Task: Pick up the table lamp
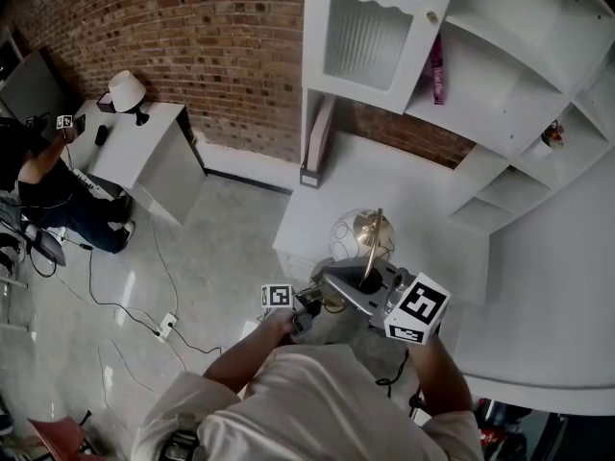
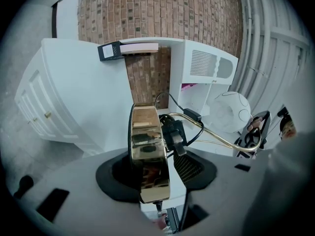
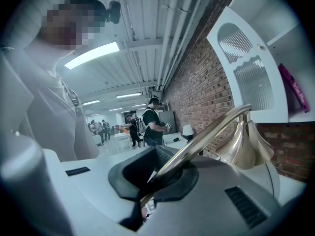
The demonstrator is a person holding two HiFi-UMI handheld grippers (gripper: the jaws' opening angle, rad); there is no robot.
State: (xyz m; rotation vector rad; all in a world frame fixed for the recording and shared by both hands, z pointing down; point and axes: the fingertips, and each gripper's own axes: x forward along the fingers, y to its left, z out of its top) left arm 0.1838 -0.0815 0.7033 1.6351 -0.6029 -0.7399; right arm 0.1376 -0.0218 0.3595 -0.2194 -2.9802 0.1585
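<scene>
The table lamp has a white globe shade (image 1: pixel 348 234), a gold cap (image 1: pixel 371 226), a thin gold stem (image 1: pixel 372 254) and a round gold base. In the left gripper view the base (image 2: pixel 149 151) stands on edge between the jaws, with my left gripper (image 2: pixel 150 177) shut on it. The black cord with its switch (image 2: pixel 192 114) loops behind the base, and the stem (image 2: pixel 216 134) curves right toward the globe (image 2: pixel 231 111). My right gripper (image 3: pixel 157 173) is shut on the stem (image 3: pixel 206 132), below the gold cap (image 3: pixel 244 146). Both grippers, left (image 1: pixel 303 313) and right (image 1: pixel 369 282), sit close to my chest.
A white table (image 1: pixel 404 185) lies under the lamp, and a white shelf cabinet (image 1: pixel 500 75) holding a pink item (image 1: pixel 437 70) stands behind it against the brick wall. At far left a white desk (image 1: pixel 144 147) carries another lamp (image 1: pixel 126 89), beside a person (image 1: pixel 48 181). Cables (image 1: pixel 125 305) trail on the floor.
</scene>
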